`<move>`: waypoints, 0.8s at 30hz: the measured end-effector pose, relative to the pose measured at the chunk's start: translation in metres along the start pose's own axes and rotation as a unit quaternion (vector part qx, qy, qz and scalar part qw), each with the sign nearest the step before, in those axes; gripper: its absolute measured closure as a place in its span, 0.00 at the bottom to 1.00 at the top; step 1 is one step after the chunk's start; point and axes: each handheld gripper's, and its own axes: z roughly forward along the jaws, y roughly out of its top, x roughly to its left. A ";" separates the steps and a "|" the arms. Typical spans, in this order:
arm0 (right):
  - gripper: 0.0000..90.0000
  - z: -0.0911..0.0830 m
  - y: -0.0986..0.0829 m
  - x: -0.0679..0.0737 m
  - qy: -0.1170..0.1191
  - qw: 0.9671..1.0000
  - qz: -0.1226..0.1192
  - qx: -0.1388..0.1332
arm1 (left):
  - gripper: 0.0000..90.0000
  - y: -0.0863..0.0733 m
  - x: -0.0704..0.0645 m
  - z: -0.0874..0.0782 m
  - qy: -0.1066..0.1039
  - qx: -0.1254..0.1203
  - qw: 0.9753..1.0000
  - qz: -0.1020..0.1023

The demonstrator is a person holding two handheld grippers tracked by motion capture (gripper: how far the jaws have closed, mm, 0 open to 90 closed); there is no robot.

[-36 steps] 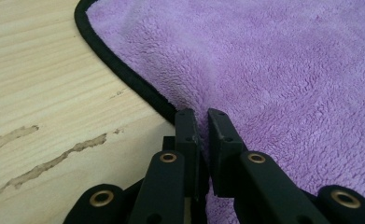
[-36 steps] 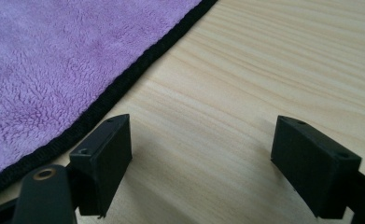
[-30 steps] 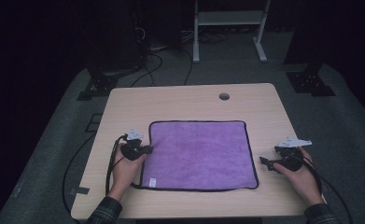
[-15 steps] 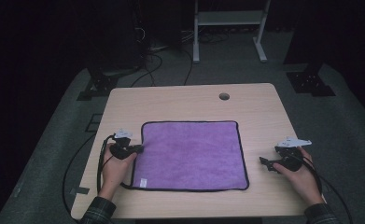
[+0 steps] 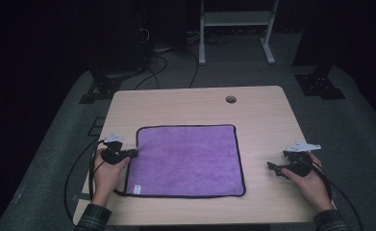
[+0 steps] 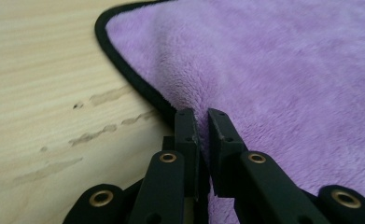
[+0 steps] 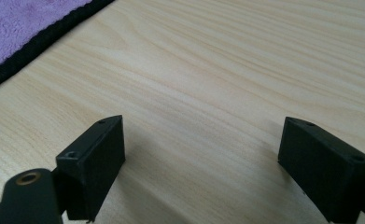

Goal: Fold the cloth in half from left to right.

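Note:
A purple towel (image 5: 188,161) with a black border lies flat on the light wooden table (image 5: 200,103). My left gripper (image 5: 133,153) is at the towel's left edge, shut on it. In the left gripper view the jaws pinch the towel (image 6: 287,70) just inside its black hem, and the left gripper (image 6: 201,116) raises a small fold there. My right gripper (image 5: 271,167) rests open on bare wood, to the right of the towel and apart from it. In the right gripper view the right gripper (image 7: 203,154) has nothing between its jaws, and the towel's corner (image 7: 12,23) shows at the top left.
A round hole (image 5: 231,99) sits near the table's far edge. A white label (image 5: 136,189) marks the towel's near left corner. Cables trail off the table's left side. A white frame (image 5: 233,19) stands on the dark floor behind.
The left gripper has moved left with the towel's edge in it, and the whole towel has slid left across the table. The right gripper has stayed put.

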 end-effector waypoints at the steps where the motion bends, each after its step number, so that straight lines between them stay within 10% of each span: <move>1: 0.15 0.000 0.000 0.000 0.000 1.000 0.000 0.000 | 0.92 0.001 -0.002 0.000 -0.003 -0.003 1.000 0.005; 24: 0.15 0.000 0.000 0.000 0.000 1.000 0.000 0.000 | 0.92 0.037 -0.052 0.022 -0.087 -0.042 0.994 0.054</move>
